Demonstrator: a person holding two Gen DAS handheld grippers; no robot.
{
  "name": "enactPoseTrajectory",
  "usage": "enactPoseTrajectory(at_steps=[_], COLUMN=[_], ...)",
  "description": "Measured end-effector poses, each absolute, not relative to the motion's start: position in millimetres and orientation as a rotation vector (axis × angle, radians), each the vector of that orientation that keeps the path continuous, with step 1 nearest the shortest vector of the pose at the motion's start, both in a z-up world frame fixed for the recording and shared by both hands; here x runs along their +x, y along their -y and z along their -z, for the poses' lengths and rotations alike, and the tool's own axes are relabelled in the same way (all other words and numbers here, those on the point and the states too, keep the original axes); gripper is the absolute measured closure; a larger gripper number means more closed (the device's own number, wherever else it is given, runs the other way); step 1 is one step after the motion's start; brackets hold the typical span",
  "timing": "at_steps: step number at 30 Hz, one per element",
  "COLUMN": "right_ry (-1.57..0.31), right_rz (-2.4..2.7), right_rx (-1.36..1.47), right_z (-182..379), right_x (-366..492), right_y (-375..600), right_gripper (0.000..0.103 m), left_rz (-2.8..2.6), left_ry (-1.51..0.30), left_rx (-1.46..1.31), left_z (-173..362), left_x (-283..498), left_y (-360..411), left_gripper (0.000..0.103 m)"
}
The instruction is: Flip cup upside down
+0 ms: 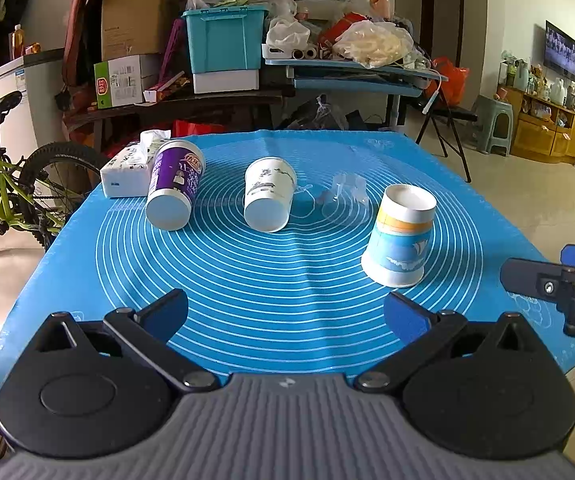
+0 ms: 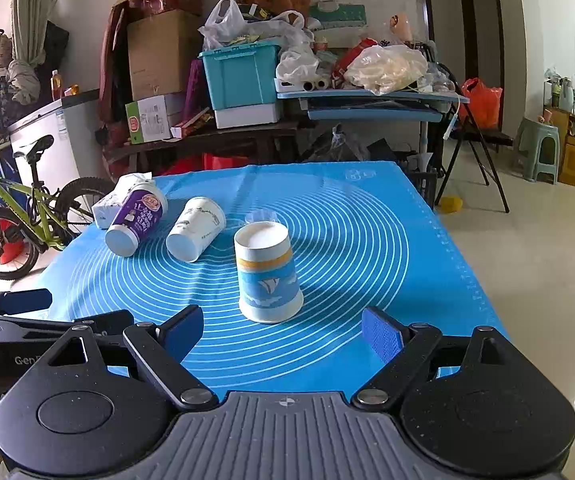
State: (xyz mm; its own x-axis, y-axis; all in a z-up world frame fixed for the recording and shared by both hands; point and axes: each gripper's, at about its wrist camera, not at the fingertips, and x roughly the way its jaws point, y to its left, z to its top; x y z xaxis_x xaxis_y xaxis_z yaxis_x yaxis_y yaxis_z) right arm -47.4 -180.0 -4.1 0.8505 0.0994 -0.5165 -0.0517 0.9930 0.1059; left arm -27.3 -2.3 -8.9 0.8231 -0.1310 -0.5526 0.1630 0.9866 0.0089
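We see a blue mat [image 2: 347,240] covering the desk in a cluttered room. The blue-and-white cup [image 2: 268,274] stands upside down at our right tool's [image 2: 283,334] twelve o'clock, apart from its spread fingers. Our left tool [image 1: 285,312] gapes too, holding nothing.

Black linkage arms, silver pivot screws, blue ribbed pads [image 2: 381,338], grey ridged housing on left gripper [image 1: 285,312] and right gripper [image 2: 283,332].
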Motion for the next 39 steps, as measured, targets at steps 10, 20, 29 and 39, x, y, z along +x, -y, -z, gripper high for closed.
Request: enactPoseTrajectory(at_steps=[10,20,29,39], right_ry=[-0.546,-0.548,-0.555,-0.564], right_rz=[-0.077,-0.072,-0.071,-0.071], right_rx=[0.079,0.076,0.068,0.066], right_z=[2.0,4.4,7.4,8.6], right_x=[-46.6,-46.9,-46.1,-44.2], right_y=[179.2,178.7,179.4,179.3], right_gripper=[0.015,0.015,0.015,0.015], left_rz=[0.157,0.161,0.161,0.167], left_ry=[-0.586,-0.588,-0.589,-0.596], left_rx=[0.058,0.063,0.062,0.059], left_z=[10.0,11.0,10.9,13.9], left_x=[-28.4,-29.0,-28.9,-27.7], left_y=[2.2,3.6,5.1,4.1], left_gripper=[0.001,0.001,0.001,0.001])
